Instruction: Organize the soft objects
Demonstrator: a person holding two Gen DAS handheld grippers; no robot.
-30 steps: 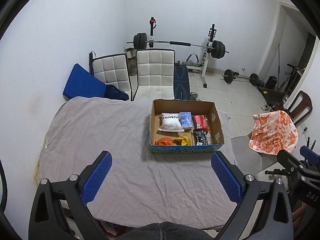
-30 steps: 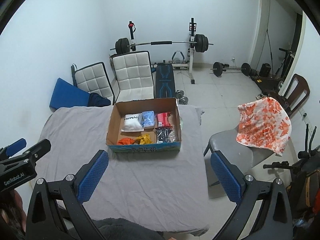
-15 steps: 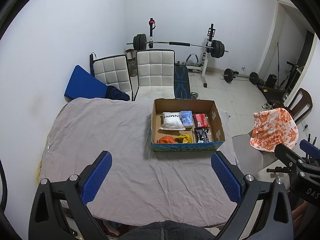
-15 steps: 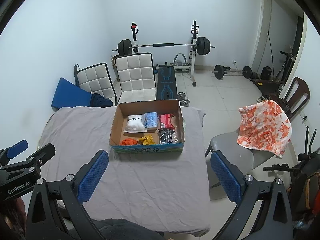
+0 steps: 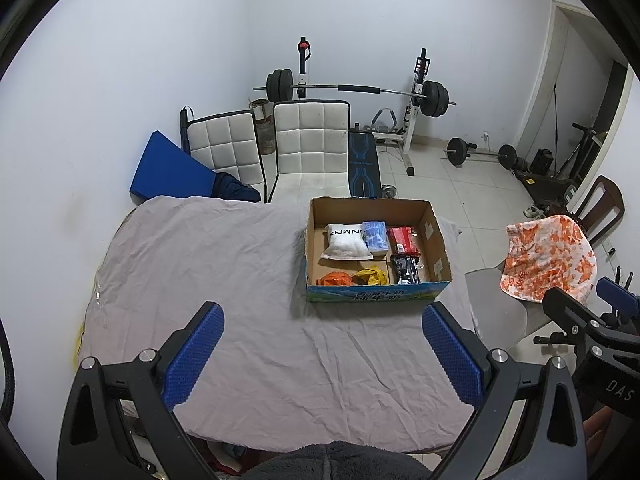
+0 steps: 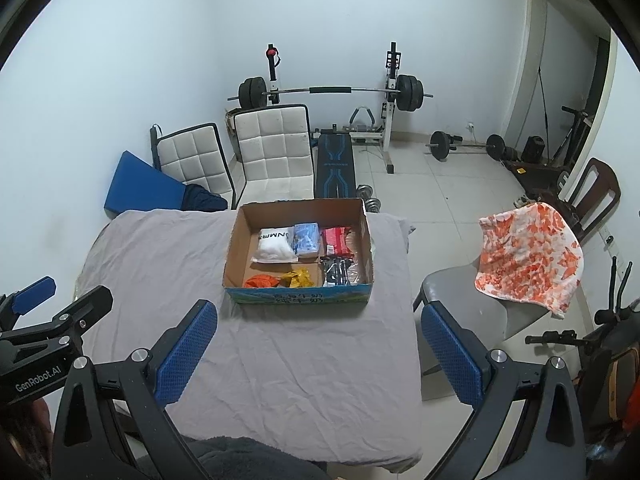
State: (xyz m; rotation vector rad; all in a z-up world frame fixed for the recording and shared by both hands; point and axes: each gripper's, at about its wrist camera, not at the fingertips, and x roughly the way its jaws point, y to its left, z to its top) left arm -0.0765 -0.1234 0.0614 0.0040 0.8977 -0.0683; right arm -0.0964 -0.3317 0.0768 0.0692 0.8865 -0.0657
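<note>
A cardboard box stands on the grey cloth-covered table, toward its right side. Inside lie a white packet, a blue packet, a red packet, a dark packet, an orange soft item and a yellow one. The box also shows in the right wrist view. My left gripper is open and empty, above the table's near edge. My right gripper is open and empty, beside it on the right.
An orange-and-white cloth hangs over a grey chair right of the table. Two white chairs and a blue pad stand behind the table. A barbell rack and weights are farther back.
Both grippers have drawn slightly back and up; the box appears a little farther away. Both stay open and empty.
</note>
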